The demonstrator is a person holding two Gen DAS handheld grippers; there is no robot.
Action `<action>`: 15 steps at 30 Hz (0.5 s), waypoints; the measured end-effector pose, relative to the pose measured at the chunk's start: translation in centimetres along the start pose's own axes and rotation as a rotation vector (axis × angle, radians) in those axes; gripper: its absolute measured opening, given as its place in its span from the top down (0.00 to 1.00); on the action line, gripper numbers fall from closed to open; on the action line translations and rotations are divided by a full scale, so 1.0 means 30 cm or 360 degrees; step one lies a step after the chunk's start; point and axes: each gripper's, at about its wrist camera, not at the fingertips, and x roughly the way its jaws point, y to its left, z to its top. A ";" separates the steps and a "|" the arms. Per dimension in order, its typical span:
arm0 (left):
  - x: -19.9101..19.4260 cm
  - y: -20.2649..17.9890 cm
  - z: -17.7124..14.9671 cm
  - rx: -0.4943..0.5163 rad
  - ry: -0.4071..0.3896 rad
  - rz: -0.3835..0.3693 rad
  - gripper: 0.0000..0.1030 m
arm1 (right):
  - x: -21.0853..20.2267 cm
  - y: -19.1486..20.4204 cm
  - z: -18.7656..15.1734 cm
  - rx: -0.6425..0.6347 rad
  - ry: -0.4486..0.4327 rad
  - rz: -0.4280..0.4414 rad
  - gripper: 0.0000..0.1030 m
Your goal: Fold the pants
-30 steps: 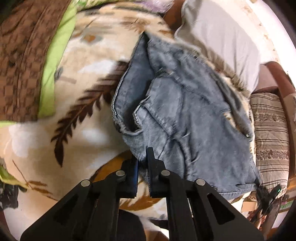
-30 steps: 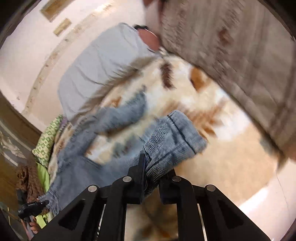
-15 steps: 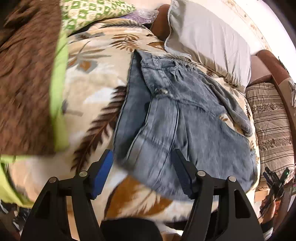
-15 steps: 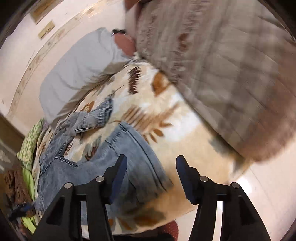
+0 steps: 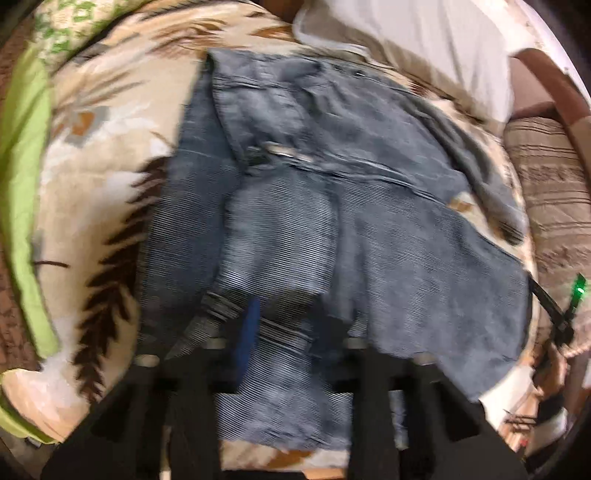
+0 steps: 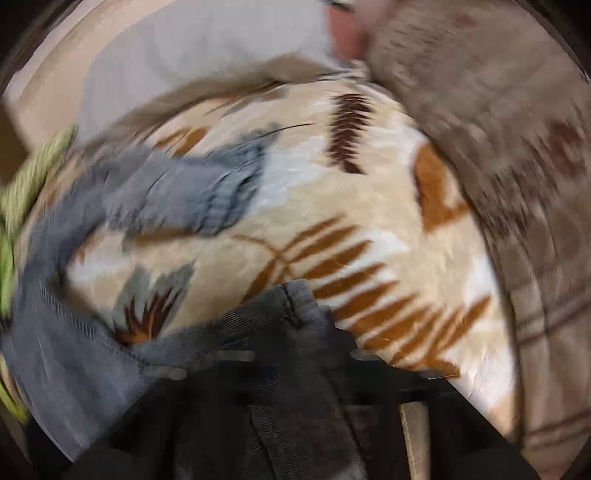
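Underneath, a leaf-patterned blanket [image 5: 92, 177] covers the bed, pillow [image 5: 424, 48] beyond.

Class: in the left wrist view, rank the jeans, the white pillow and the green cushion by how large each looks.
1. Jeans, largest by far.
2. White pillow, partly cut off.
3. Green cushion, smallest, though it sits far off at the edge.

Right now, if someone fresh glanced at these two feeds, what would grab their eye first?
The blue-grey jeans, spread over most of the leaf-print blanket, fill the left wrist view. The left gripper at the lower edge has just been closing, with denim between its fingers. In the blurred right wrist view, the right gripper has also been closing, on a dark hem of the jeans, beside orange fern leaves on the blanket.
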 end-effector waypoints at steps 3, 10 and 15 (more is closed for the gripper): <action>-0.004 -0.050 0.003 0.0107 -0.0070 0.0155 0.82 | -0.087 -0.031 0.028 0.0056 -0.0175 0.0015 0.85; 0.052 -0.025 0.013 0.0045 -0.0021 0.0242 0.82 | 0.028 -0.133 -0.012 0.0212 -0.0050 -0.0107 0.83; -0.065 0.004 0.055 0.0014 -0.0114 0.0138 0.79 | -0.047 -0.149 0.028 0.0303 -0.0116 0.0001 0.75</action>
